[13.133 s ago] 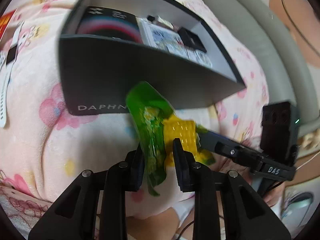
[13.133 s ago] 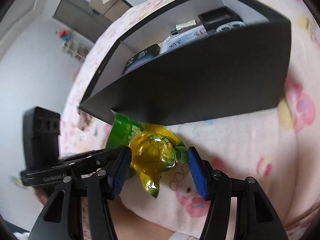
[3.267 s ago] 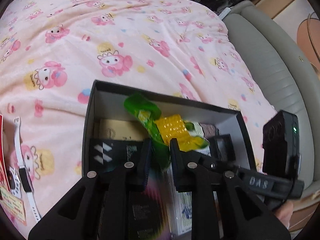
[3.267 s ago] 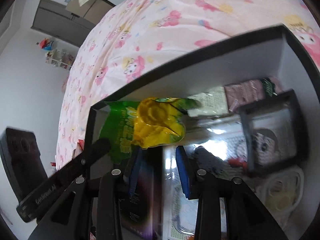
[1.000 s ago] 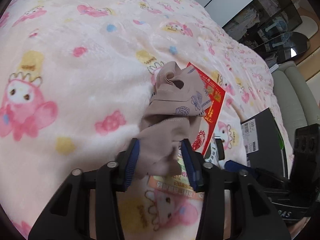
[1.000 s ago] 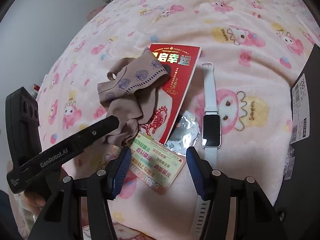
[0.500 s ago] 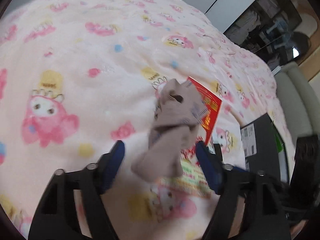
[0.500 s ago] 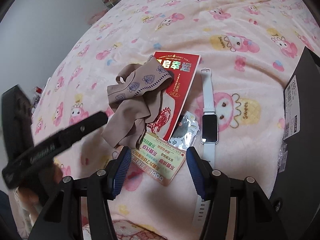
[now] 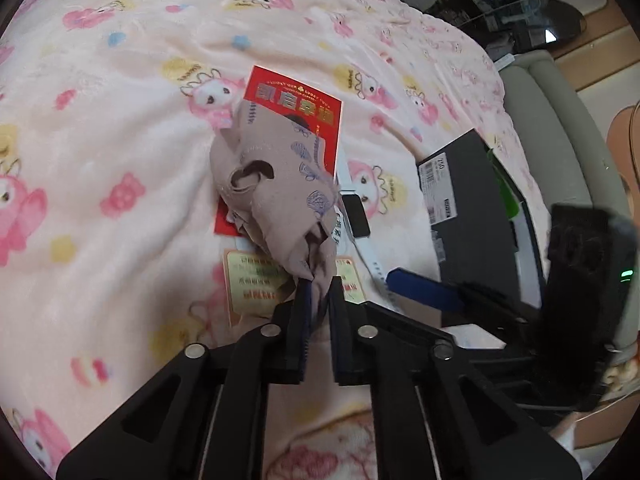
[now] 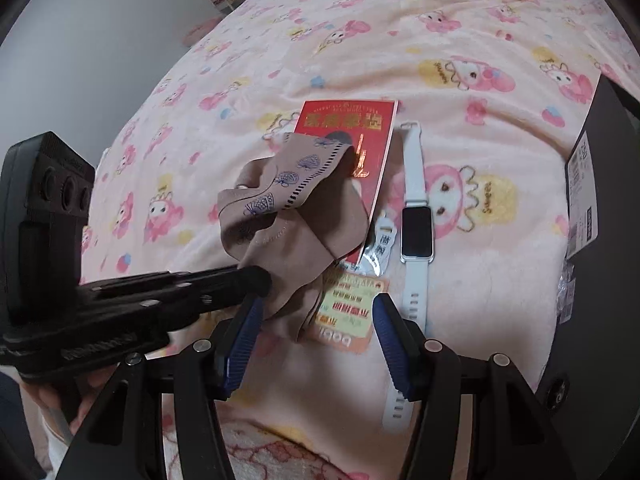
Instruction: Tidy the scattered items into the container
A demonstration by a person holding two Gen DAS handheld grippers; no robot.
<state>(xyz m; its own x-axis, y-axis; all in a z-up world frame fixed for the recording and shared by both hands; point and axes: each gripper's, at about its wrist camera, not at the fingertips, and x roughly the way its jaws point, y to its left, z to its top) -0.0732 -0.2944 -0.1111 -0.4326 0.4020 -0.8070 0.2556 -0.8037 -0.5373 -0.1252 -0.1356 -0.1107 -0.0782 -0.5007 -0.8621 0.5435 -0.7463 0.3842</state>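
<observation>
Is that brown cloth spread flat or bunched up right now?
Bunched up: the brown cloth hangs crumpled in folds, its lower end pinched by the left gripper above the red envelope.

Beige cloth (image 9: 276, 200), purple motifs; red envelope (image 9: 298, 100).

The right gripper (image 10: 316, 320) hovers over a pink cartoon-print blanket (image 10: 400, 32), its blue-padded jaws apart and nothing between the pads. Just past them lies an orange packet (image 10: 352, 312). The left gripper (image 10: 256, 280) reaches in from the left, its jaws having just closed on a beige cloth (image 10: 288, 216), which hangs bunched from its tip and drapes over a red envelope (image 10: 352, 128). Beside the envelope lie a small foil sachet (image 10: 380, 248) and a white watch (image 10: 414, 224), strap stretched out lengthwise. A black box (image 10: 600, 240) with a white label stands at the right edge. A hand (image 10: 64, 396) grips the left gripper's handle at lower left.
</observation>
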